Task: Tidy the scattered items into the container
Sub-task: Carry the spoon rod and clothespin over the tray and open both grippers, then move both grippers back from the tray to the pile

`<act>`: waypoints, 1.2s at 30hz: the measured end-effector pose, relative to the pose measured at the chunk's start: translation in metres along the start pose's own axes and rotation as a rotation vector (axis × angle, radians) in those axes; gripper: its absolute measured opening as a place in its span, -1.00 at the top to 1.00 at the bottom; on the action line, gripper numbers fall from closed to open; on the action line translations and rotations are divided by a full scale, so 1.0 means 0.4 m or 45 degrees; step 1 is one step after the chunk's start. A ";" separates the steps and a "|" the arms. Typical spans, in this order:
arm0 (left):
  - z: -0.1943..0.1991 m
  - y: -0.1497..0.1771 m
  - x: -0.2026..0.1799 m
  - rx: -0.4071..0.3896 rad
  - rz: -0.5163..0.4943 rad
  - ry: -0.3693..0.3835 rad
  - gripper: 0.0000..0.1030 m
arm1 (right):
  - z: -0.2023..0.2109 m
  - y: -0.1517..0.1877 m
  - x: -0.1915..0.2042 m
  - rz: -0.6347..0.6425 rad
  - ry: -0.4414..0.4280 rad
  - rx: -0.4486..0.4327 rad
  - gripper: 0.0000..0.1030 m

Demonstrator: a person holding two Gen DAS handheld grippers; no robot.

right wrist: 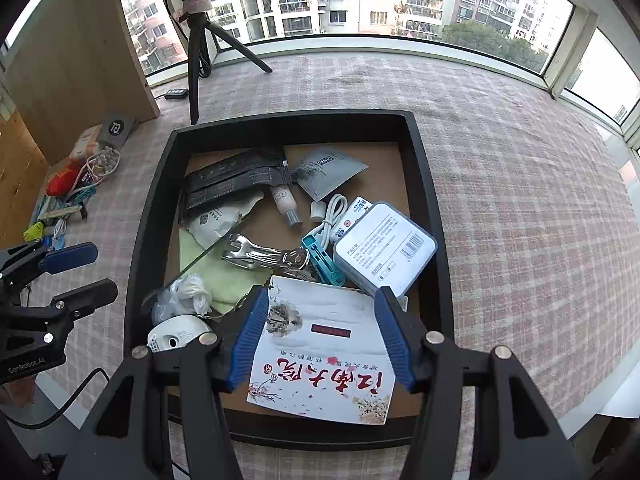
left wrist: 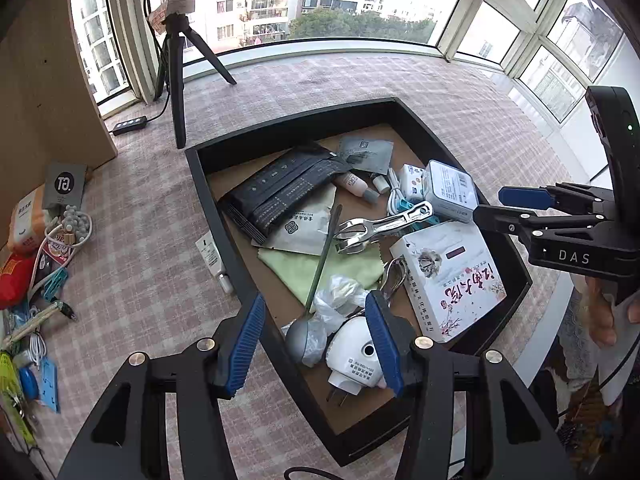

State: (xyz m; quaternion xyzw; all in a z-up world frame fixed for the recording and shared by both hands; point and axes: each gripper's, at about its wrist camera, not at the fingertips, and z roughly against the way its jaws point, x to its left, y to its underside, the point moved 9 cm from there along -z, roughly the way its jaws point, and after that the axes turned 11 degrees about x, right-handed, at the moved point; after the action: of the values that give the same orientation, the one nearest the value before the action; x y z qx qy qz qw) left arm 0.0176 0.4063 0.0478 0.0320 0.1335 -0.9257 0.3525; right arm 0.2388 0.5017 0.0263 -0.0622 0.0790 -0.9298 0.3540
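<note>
A black tray (left wrist: pixel 224 216) (right wrist: pixel 152 216) on the checked cloth holds several items: black packets (left wrist: pixel 280 192), a metal clip (left wrist: pixel 380 228) (right wrist: pixel 264 254), a white plug (left wrist: pixel 356 356), a pale blue box (right wrist: pixel 384 248) and a white printed box (left wrist: pixel 448 276) (right wrist: pixel 320 352). My left gripper (left wrist: pixel 316 344) is open and empty above the tray's near left corner. My right gripper (right wrist: pixel 320 332) is open and empty above the white printed box. A white tube (left wrist: pixel 212 256) lies outside the tray's left wall. Scattered items (left wrist: pixel 36 264) (right wrist: pixel 76 188) lie at the far left.
A black tripod (left wrist: pixel 176 80) (right wrist: pixel 196 52) and a power strip (left wrist: pixel 130 124) stand beyond the tray. A wooden cabinet (left wrist: pixel 48 92) is at the left. Windows run along the back. Checked cloth (right wrist: pixel 520 200) stretches right of the tray.
</note>
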 end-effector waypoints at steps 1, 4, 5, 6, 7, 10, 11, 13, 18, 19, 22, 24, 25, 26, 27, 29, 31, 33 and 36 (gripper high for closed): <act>0.003 0.006 0.015 -0.002 0.018 -0.005 0.04 | -0.003 -0.003 0.009 0.006 -0.005 0.002 -0.06; 0.013 0.025 0.060 -0.002 0.073 -0.009 0.04 | -0.013 -0.015 0.046 0.038 -0.021 0.006 -0.06; 0.017 0.032 0.079 -0.006 0.089 -0.025 0.04 | -0.014 -0.019 0.062 0.052 -0.029 0.005 -0.06; 0.021 0.041 0.098 -0.009 0.106 -0.041 0.04 | -0.014 -0.024 0.079 0.069 -0.034 0.004 -0.06; 0.027 0.051 0.117 -0.014 0.123 -0.050 0.04 | -0.015 -0.029 0.097 0.089 -0.039 0.003 -0.06; 0.047 0.084 0.186 -0.029 0.191 -0.063 0.04 | -0.011 -0.046 0.160 0.154 -0.059 -0.010 -0.06; 0.055 0.096 0.211 -0.036 0.214 -0.075 0.04 | -0.010 -0.051 0.183 0.177 -0.067 -0.015 -0.06; 0.069 0.123 0.264 -0.043 0.260 -0.100 0.04 | -0.008 -0.066 0.235 0.232 -0.081 -0.027 -0.06; 0.105 0.213 0.407 -0.060 0.396 -0.149 0.04 | -0.011 -0.102 0.387 0.387 -0.108 -0.036 -0.06; 0.114 0.234 0.439 -0.065 0.422 -0.170 0.04 | -0.013 -0.107 0.421 0.419 -0.120 -0.035 -0.06; 0.135 0.309 0.538 -0.062 0.527 -0.197 0.04 | -0.023 -0.121 0.524 0.516 -0.140 -0.027 -0.05; 0.145 0.363 0.606 -0.054 0.610 -0.205 0.01 | -0.033 -0.129 0.590 0.577 -0.148 -0.019 -0.05; 0.150 0.392 0.640 -0.052 0.652 -0.214 0.01 | -0.039 -0.133 0.624 0.608 -0.149 -0.012 -0.05; 0.155 0.419 0.671 -0.052 0.686 -0.228 0.01 | -0.046 -0.135 0.660 0.643 -0.151 -0.005 -0.05; 0.158 0.444 0.700 -0.050 0.716 -0.243 0.01 | -0.053 -0.135 0.695 0.679 -0.157 0.003 -0.05; 0.166 0.500 0.758 -0.044 0.785 -0.265 0.01 | -0.065 -0.133 0.762 0.747 -0.162 0.009 -0.05; 0.172 0.553 0.803 -0.035 0.846 -0.283 0.01 | -0.077 -0.131 0.827 0.819 -0.162 0.014 -0.05; 0.174 0.598 0.844 -0.027 0.895 -0.295 0.01 | -0.089 -0.132 0.895 0.887 -0.156 0.015 -0.05; 0.170 0.654 0.899 -0.017 0.955 -0.305 0.01 | -0.109 -0.141 0.983 0.976 -0.152 0.019 -0.03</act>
State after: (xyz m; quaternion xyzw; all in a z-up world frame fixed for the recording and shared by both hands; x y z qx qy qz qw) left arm -0.0767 -0.0310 -0.0006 -0.0321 0.0763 -0.7290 0.6795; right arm -0.0968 0.2848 0.0180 -0.0797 0.0690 -0.7254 0.6802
